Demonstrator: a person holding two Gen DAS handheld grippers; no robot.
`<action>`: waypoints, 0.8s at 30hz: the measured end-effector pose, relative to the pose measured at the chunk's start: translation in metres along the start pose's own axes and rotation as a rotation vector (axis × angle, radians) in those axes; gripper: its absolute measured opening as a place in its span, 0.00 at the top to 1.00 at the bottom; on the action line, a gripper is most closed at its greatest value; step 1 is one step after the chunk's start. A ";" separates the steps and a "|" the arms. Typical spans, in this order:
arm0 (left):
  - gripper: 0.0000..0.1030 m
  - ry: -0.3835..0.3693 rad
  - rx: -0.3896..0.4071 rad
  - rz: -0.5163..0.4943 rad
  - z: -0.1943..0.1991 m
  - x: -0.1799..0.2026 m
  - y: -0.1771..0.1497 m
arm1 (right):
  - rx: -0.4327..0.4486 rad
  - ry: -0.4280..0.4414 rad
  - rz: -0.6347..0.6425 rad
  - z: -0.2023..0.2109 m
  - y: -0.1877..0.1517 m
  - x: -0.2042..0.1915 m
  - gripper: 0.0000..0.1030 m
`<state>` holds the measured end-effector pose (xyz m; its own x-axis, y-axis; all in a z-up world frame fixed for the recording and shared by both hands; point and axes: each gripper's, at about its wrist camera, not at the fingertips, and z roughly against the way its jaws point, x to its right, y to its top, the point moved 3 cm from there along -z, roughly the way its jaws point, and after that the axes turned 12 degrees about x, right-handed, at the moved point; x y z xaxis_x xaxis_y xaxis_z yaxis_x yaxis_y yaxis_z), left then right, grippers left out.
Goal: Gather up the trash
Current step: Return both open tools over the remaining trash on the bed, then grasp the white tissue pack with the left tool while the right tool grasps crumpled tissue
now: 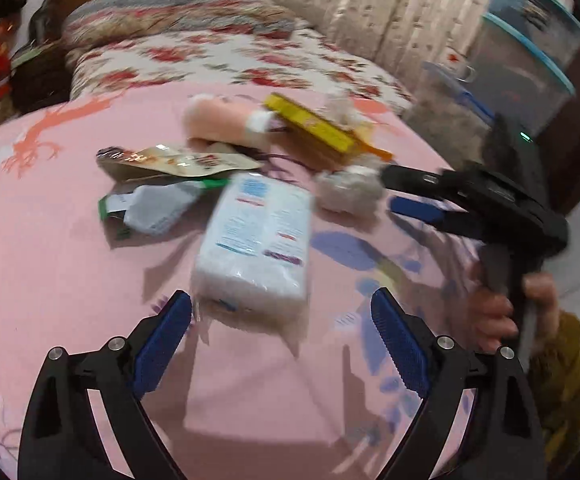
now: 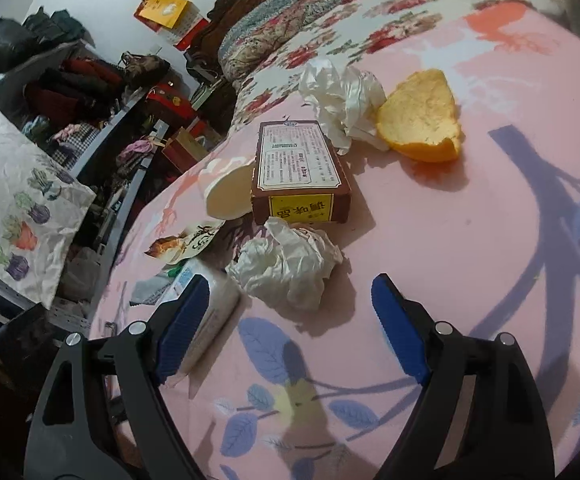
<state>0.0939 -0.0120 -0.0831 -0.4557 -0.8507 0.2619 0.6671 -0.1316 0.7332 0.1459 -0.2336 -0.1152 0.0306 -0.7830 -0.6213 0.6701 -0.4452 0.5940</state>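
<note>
Left wrist view, nearest first: the left gripper (image 1: 281, 320) hangs over the pink bedspread (image 1: 49, 260) with its blue pads spread wide and nothing between them, the white tissue pack (image 1: 255, 240) lying just ahead of the tips, untouched. Beyond that pack sit a flattened green-and-grey wrapper (image 1: 157, 208) and a tan snack pouch (image 1: 177, 160), then a peach-coloured cup (image 1: 221, 122) on its side against the brown and yellow box (image 1: 314, 132). Off to the right the right gripper (image 1: 402, 192) reaches in, a hand (image 1: 502, 308) on its handle, its tips just beside a crumpled tissue (image 1: 350, 192); that picture is smeared, so I would not swear whether they touch it.

From the right wrist view it is clearer. The right gripper's pads stand wide apart and empty, with the crumpled tissue (image 2: 285, 268) lying just ahead of the gap and apart from both pads. Past it are the box (image 2: 300, 172), a second wad of tissue (image 2: 342, 96) and an orange peel (image 2: 422, 120) side by side near the flowered quilt (image 2: 330, 28). A white bag printed with vegetables (image 2: 13, 200) hangs off the bed's edge to the left.

As for the job, it looks barely begun: every scrap I can see lies loose on the bed, nothing is gripped, and I cannot see anything in the bag. All the pieces remain to be gathered, the near tissue being the likeliest first pick.
</note>
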 end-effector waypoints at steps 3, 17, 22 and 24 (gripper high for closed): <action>0.13 0.059 0.011 -0.002 0.003 0.001 -0.002 | 0.008 -0.019 0.023 -0.001 0.002 -0.001 0.19; 0.44 0.119 -0.038 0.027 -0.028 0.000 -0.002 | -0.001 -0.044 0.147 -0.018 -0.006 -0.017 0.49; 0.43 0.061 -0.056 0.021 -0.007 0.020 -0.026 | 0.010 -0.044 0.192 0.028 -0.037 -0.008 0.49; 0.42 0.052 -0.070 0.024 -0.001 0.028 -0.036 | 0.030 -0.051 0.188 0.048 -0.047 0.000 0.49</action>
<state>0.0581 -0.0318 -0.1028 -0.4091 -0.8790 0.2448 0.7177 -0.1443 0.6812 0.0787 -0.2337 -0.1191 0.1147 -0.8742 -0.4719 0.6334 -0.3016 0.7127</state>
